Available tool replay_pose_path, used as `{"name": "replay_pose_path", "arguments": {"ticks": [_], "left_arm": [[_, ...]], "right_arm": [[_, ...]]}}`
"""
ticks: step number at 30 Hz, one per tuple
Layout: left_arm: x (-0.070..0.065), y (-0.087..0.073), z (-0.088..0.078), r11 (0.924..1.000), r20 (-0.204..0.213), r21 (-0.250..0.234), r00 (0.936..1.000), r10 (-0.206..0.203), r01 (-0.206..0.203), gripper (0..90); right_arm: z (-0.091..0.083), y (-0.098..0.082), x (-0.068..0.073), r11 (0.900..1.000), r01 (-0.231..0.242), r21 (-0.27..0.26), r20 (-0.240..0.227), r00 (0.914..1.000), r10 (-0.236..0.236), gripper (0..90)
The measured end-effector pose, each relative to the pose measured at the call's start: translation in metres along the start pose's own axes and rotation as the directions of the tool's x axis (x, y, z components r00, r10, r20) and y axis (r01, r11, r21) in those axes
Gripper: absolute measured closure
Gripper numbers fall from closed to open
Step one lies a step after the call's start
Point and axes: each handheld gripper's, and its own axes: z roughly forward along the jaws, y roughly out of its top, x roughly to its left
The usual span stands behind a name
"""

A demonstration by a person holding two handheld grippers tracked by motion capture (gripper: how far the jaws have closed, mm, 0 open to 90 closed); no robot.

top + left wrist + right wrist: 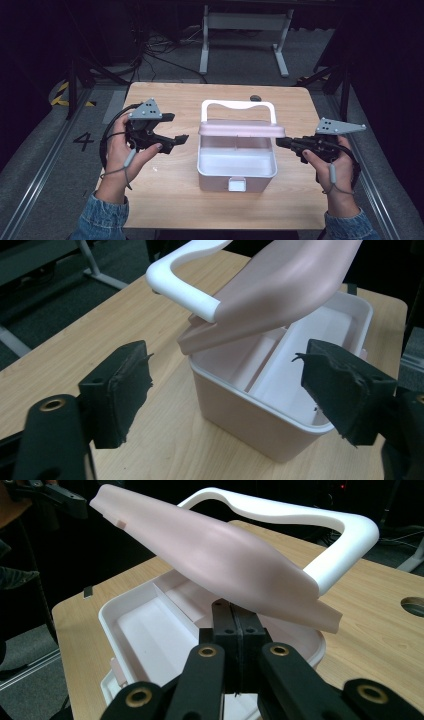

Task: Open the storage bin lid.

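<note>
Pink lidded storage box [236,172] sits near the middle of the wooden table [165,205], latch tab facing the person. All positions below are given relative to the box.

Lid [241,130] is raised and hangs partly open above the box's rear half; its white carry handle [238,106] stands up behind it. Box interior appears white, with a divider wall visible in the left gripper view [280,347].

Right gripper [281,142]: at the box's right side, level with the lid edge. Jaws are pressed together with nothing between them; in the right gripper view their tips [233,625] sit under the lid's [215,555] end edge. Contact with the lid looks likely but cannot be confirmed.

Left gripper [176,129]: to the left of the box, apart from it, above the tabletop. Jaws are spread wide and hold nothing; in the left gripper view the box's [250,415] near corner lies between and beyond them.

A small dark round hole [255,98] marks the tabletop behind the box.
</note>
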Motion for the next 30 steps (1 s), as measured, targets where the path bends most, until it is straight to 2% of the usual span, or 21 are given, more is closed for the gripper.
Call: {"name": "replay_pose_path", "arguments": {"ticks": [3,9,11,12,14,16,20,25,30], "left_arm": [[-0.001,-0.008,0.009,1.0,0.023,-0.008,0.9997,-0.006,0.006,21.6],[-0.005,-0.014,0.023,0.9998,0.04,-0.019,0.9992,0.001,-0.001,21.7],[-0.006,-0.013,0.028,0.9998,0.046,-0.019,0.9989,-0.01,0.011,21.8],[-0.007,-0.012,0.03,0.9995,0.041,-0.025,0.999,-0.017,0.018,21.1],[-0.009,-0.011,0.034,0.9993,0.021,-0.034,0.9997,0.016,-0.015,21.1],[-0.012,-0.01,0.038,0.9985,0.024,-0.041,0.999,0.038,-0.037,22.7],[-0.017,-0.006,0.047,0.9974,0.031,-0.046,0.9979,0.057,-0.055,22.5],[-0.02,0.0,0.056,0.9974,0.018,-0.059,0.9989,0.043,-0.042,23.2],[-0.023,0.004,0.061,0.9909,-0.002,-0.121,0.9983,0.059,-0.058,25.6]], "right_arm": [[0.0,0.0,0.0,1.0,-0.005,0.0,0.0,1.0,0.005,90.0],[0.0,-0.001,-0.002,1.0,-0.011,-0.001,-0.001,0.9999,0.011,90.0],[0.0,-0.001,-0.001,1.0,-0.008,0.004,0.0,1.0,0.008,90.0],[0.0,-0.001,-0.001,1.0,-0.007,0.006,0.003,1.0,0.007,90.0],[0.0,-0.001,-0.001,1.0,-0.008,0.004,0.003,1.0,0.008,90.0],[0.0,-0.001,-0.001,1.0,-0.009,0.004,0.004,0.9999,0.009,90.0],[0.0,-0.001,-0.001,1.0,-0.01,0.003,0.003,0.9999,0.01,90.0],[0.001,-0.001,-0.001,1.0,-0.005,0.006,0.003,1.0,0.005,90.0],[0.0,-0.001,-0.001,1.0,-0.007,0.009,0.001,1.0,0.007,90.0]]}}
